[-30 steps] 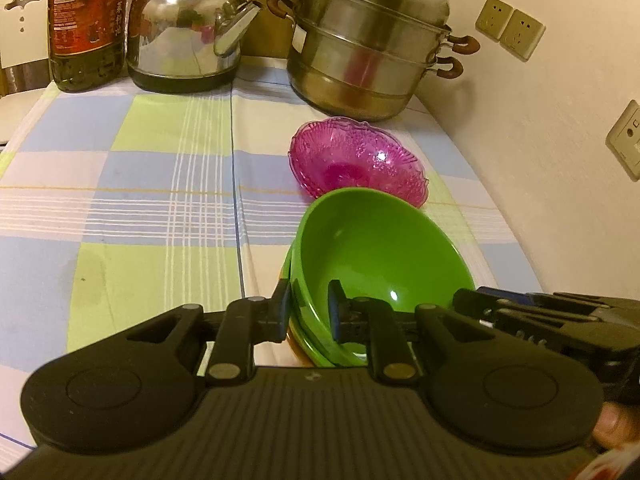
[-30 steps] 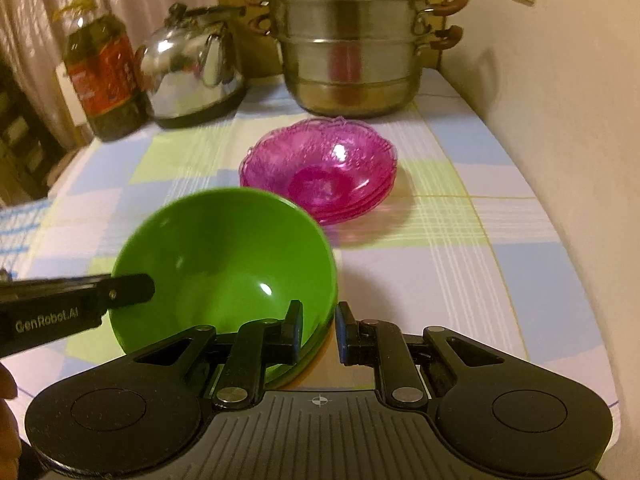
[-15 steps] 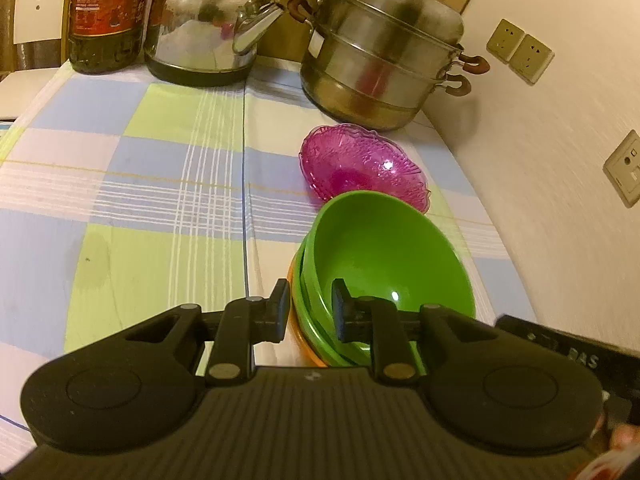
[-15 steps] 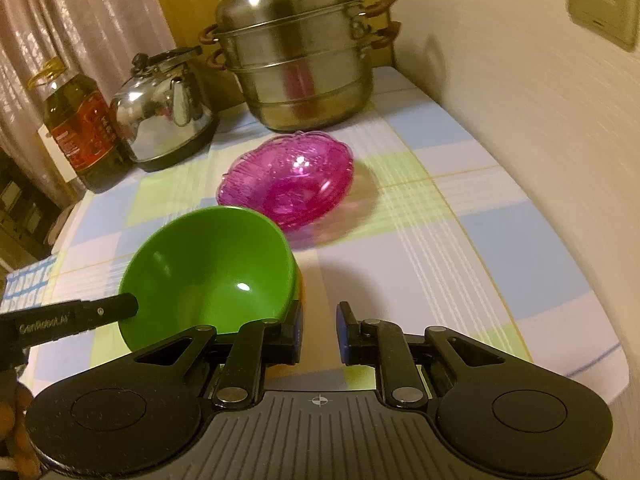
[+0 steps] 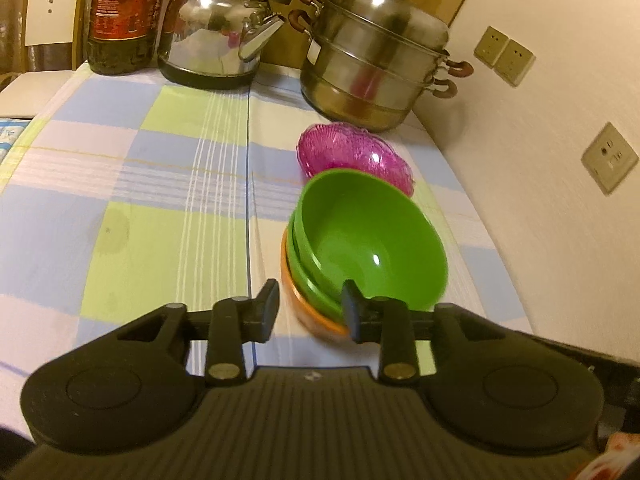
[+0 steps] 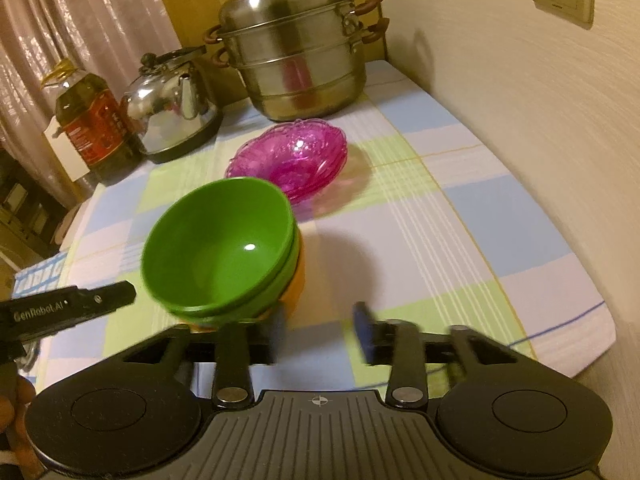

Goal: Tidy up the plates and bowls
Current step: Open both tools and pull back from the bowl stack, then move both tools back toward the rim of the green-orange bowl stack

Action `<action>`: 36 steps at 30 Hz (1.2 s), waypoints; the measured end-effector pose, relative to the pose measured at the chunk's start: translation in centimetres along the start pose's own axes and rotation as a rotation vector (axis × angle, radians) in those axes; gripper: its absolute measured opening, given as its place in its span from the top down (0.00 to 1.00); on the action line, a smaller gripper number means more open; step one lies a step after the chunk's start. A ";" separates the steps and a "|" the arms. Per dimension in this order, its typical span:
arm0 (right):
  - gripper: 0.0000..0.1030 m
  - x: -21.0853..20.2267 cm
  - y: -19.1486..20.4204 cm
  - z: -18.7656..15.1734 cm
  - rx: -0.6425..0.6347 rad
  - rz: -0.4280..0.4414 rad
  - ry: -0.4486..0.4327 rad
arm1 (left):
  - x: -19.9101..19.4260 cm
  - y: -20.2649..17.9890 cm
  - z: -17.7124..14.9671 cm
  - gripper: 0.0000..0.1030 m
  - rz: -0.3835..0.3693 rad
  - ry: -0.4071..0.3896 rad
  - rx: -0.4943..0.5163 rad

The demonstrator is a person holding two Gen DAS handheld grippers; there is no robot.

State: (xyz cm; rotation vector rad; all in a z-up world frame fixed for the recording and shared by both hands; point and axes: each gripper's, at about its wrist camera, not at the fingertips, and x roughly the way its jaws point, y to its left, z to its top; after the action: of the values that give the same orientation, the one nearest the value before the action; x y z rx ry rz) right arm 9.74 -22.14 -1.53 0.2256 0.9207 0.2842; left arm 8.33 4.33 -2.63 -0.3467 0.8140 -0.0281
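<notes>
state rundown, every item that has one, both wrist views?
left gripper: jaws opening, nothing gripped
right gripper: jaws opening, nothing between
green bowls: nested on orange bowl, upright, empty
pink glass bowls: stacked, upright
steamer pot: lid on
kettle: lid on
oil bottle: upright

Dim, warm yellow light fills both fisheye views, bending the edges. Glare spots shine on the steamer pot and kettle. Motion blur smears the right gripper fingers.

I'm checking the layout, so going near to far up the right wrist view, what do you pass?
Right gripper → green bowls → pink dishes → steamer pot.
</notes>
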 end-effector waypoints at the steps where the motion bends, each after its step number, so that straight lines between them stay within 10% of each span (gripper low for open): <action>1: 0.50 -0.3 0.1 -0.3 0.000 0.005 0.001 | -0.4 -0.2 -0.5 0.67 0.003 0.006 0.006; 8: 0.48 -2.1 0.5 -2.2 -0.020 0.011 0.020 | -2.2 -0.9 -3.5 0.44 0.073 0.031 0.060; 36: 0.48 -3.6 1.0 -4.2 -0.064 0.006 0.054 | -4.7 -1.6 -5.1 0.43 0.093 0.025 0.101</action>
State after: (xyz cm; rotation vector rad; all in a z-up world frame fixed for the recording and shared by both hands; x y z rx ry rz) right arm 4.14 -22.09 -1.01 0.1621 0.9630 0.3258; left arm 1.57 2.10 -2.08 -0.2134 0.8498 0.0128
